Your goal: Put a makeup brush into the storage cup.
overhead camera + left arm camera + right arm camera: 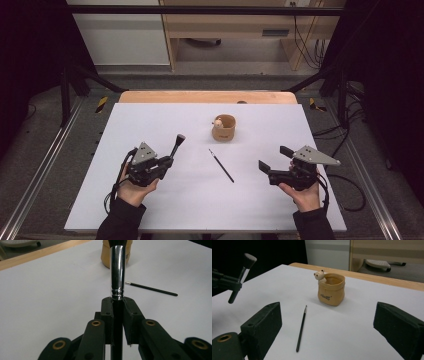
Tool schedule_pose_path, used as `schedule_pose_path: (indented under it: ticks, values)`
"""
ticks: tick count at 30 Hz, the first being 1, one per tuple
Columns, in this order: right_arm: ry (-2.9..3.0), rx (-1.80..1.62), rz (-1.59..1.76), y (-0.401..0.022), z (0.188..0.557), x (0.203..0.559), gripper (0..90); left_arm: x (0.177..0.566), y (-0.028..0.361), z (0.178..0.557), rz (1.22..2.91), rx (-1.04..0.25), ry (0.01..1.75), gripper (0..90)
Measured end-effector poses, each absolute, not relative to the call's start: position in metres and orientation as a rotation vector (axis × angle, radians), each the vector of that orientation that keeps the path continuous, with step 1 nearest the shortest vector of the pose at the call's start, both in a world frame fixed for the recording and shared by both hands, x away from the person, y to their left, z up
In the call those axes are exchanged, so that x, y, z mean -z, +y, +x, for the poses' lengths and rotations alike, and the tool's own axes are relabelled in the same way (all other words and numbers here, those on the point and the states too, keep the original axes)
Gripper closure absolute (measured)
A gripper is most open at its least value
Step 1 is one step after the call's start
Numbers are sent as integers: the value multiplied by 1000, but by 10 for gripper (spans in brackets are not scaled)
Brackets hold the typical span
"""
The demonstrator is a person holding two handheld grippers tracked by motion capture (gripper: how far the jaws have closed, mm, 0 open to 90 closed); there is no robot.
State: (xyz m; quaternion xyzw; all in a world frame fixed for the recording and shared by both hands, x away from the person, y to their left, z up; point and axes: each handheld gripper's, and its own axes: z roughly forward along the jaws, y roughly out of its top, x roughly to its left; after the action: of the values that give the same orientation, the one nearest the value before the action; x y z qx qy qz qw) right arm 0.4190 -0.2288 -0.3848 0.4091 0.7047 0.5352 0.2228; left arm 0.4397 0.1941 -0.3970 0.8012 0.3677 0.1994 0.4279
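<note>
My left gripper [170, 160] is shut on a makeup brush [177, 145] by its black handle, lifted off the white table at the left. The silver ferrule [117, 270] rises between the jaws, pointing toward the tan pot [117, 253]. That pot [223, 127] is bag-shaped with a small bear figure [320, 275] on its rim and stands at the table's middle back. A thin black brush [221, 165] lies flat in front of it. My right gripper [272, 158] is open at the right, nothing between its jaws, facing the pot [331, 289] and the thin brush [301, 327].
A white sheet [150, 200] covers the table, with a wooden edge [207, 96] at the back. Black frame bars [200, 10] and cables [345, 130] surround the table. A wooden cabinet [230, 30] stands beyond on the floor.
</note>
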Motion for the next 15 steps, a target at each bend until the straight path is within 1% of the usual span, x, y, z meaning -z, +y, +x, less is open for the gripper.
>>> schedule_pose_path:
  ticks: [15]
  values:
    - [1948,-1502,1133,-213,420,378,112,396,185,439,1933,-518,964,794]
